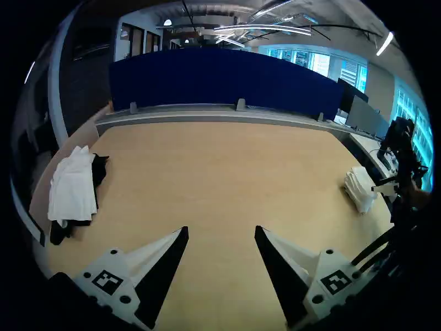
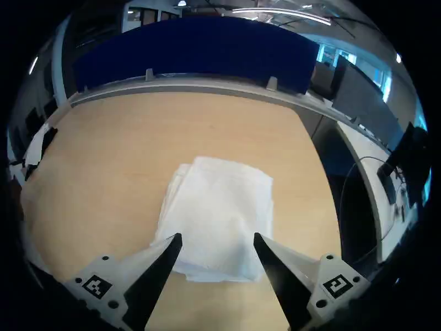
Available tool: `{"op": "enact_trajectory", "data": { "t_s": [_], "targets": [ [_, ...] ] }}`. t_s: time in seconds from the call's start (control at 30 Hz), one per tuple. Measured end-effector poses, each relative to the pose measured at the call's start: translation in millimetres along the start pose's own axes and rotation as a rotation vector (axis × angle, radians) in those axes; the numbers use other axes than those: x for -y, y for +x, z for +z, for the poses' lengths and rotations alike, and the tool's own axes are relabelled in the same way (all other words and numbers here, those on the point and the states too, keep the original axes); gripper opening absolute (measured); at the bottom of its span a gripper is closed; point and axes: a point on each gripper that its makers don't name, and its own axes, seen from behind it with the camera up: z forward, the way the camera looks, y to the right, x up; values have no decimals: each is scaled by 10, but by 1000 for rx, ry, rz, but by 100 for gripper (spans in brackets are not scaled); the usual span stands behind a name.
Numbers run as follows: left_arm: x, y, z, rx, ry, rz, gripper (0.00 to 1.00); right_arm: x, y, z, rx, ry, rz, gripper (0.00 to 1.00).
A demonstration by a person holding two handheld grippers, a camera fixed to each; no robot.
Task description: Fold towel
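Note:
A stack of folded white towels (image 2: 218, 212) lies on the wooden table (image 2: 121, 143) near its right edge. My right gripper (image 2: 216, 237) hovers open at the stack's near edge, one fingertip at either side, gripping nothing. From the left gripper view the same stack (image 1: 361, 188) sits far right. A dark shape with a white part (image 1: 387, 187), seemingly my right gripper, sits just beyond it. My left gripper (image 1: 220, 231) is open over bare wood with nothing between its fingers. A second pile of white towels (image 1: 71, 187) lies at the far left on a black cloth (image 1: 100, 168).
A blue partition (image 1: 220, 77) and a grey rail (image 1: 220, 115) close off the table's far side. Monitors and desks (image 1: 358, 110) stand beyond the right edge, with cables (image 2: 358, 182) on a neighbouring desk. The left pile (image 2: 36, 146) also appears at the left rim of the right gripper view.

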Motion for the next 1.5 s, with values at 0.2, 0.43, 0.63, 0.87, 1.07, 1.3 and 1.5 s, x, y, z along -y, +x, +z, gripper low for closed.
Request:
{"op": "enact_trajectory", "data": {
  "t_s": [0.2, 0.43, 0.63, 0.87, 1.07, 1.3, 1.5],
  "targets": [
    [28, -10, -13, 2, 7, 13, 89, 75, -217, 129, 48, 19, -14, 100],
    [53, 2, -22, 2, 11, 17, 89, 82, -399, 198, 85, 31, -57, 100],
    [79, 24, -4, 0, 14, 7, 89, 81, -284, 157, 63, 35, -51, 100],
    [97, 30, 29, 0, 15, -2, 89, -10, 97, 48, -23, 24, -20, 100],
    [75, 41, 37, -1, 12, -1, 89, -72, 243, 42, -42, 19, -7, 100],
    [77, 38, 42, -3, 12, -4, 89, -43, 312, 35, -58, 15, -14, 100],
    [87, 61, 46, -10, 12, -8, 89, -28, 556, -54, -147, -4, 34, 100]
  ]
}}
